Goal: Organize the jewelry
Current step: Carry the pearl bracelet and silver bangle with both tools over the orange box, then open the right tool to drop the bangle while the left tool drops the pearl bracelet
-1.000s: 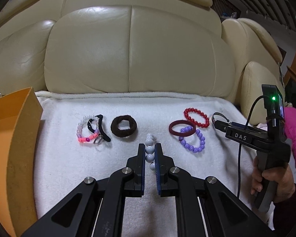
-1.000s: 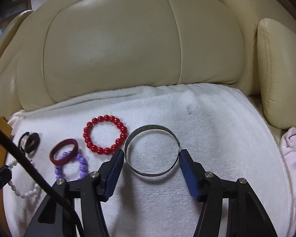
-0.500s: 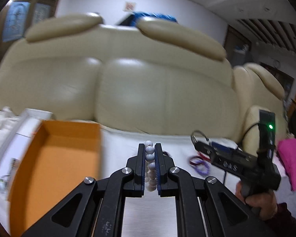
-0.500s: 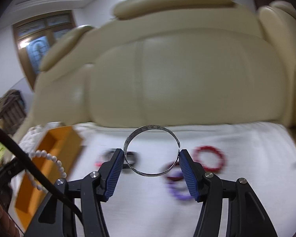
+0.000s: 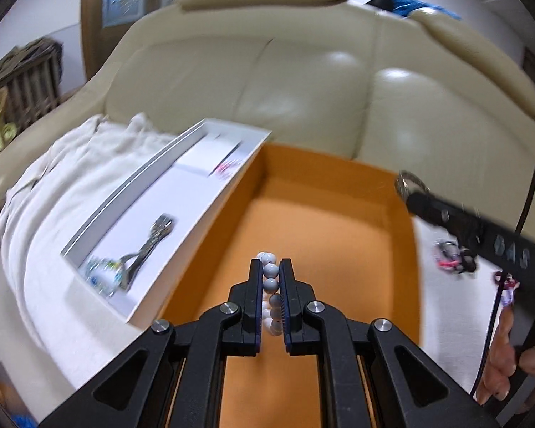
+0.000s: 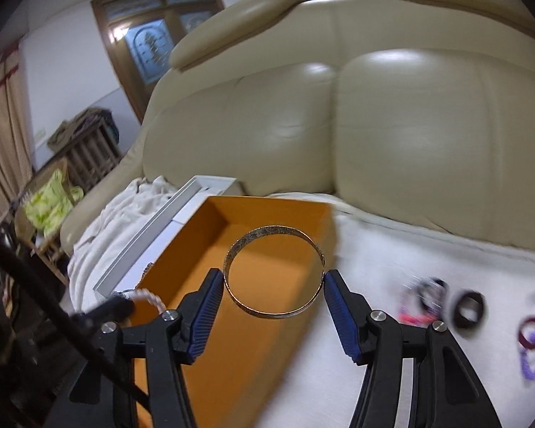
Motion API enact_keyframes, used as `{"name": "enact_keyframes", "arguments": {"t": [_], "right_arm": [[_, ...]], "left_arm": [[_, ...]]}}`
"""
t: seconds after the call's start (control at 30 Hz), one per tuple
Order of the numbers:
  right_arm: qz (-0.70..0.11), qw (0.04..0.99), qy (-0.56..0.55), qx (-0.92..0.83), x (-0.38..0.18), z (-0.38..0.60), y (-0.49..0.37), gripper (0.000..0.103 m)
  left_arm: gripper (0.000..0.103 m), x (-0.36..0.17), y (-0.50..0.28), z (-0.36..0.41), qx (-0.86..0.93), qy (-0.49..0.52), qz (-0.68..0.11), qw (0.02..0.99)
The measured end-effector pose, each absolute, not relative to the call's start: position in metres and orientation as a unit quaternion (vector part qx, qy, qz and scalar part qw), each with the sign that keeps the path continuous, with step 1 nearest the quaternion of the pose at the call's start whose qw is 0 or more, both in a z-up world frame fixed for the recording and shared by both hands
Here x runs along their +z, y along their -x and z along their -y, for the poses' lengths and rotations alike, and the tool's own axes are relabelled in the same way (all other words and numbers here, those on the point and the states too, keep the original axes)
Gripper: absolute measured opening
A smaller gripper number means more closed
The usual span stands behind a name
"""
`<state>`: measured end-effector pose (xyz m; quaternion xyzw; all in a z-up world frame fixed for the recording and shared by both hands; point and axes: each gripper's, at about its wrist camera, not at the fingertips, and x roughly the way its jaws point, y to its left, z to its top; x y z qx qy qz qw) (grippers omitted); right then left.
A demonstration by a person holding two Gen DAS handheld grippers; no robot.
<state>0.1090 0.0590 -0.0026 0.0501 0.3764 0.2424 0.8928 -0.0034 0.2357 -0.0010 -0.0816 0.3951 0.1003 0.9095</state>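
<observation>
My left gripper (image 5: 270, 278) is shut on a white pearl bracelet (image 5: 270, 271) and holds it above the open orange box (image 5: 324, 221). My right gripper (image 6: 271, 285) grips a thin metal bangle (image 6: 273, 312) between its blue pads, over the right part of the orange box (image 6: 210, 278). The right gripper also shows in the left wrist view (image 5: 406, 187) at the box's far right rim. The left gripper with the pearls shows at lower left in the right wrist view (image 6: 139, 297).
A white box lid (image 5: 160, 228) with small items lies left of the orange box. More bracelets and a dark hair tie (image 6: 469, 310) lie on the white towel (image 6: 392, 260) to the right. The cream sofa back (image 6: 374, 125) rises behind.
Both grippers have swung left from the towel to over the orange box, carrying the pearl bracelet and the metal bangle.
</observation>
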Motion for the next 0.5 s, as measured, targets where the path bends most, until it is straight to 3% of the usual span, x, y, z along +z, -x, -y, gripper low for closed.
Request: {"name": "enact_keyframes", "arguments": {"t": [0.1, 0.13, 0.23, 0.5], "right_arm": [[-0.390, 0.888, -0.052, 0.238, -0.014, -0.082, -0.128, 0.067], [-0.397, 0.886, -0.053, 0.233, -0.016, -0.085, -0.132, 0.074], [-0.404, 0.887, -0.062, 0.216, -0.019, -0.077, -0.136, 0.075], [-0.375, 0.907, -0.107, 0.157, -0.015, 0.036, -0.096, 0.075]], "left_arm": [[0.013, -0.006, 0.005, -0.244, 0.128, 0.090, -0.403, 0.902], [0.022, -0.006, 0.006, -0.244, 0.135, 0.091, -0.402, 0.901], [0.052, -0.003, 0.004, -0.242, 0.145, 0.096, -0.391, 0.904], [0.054, 0.006, 0.002, -0.186, 0.063, 0.079, -0.361, 0.927]]}}
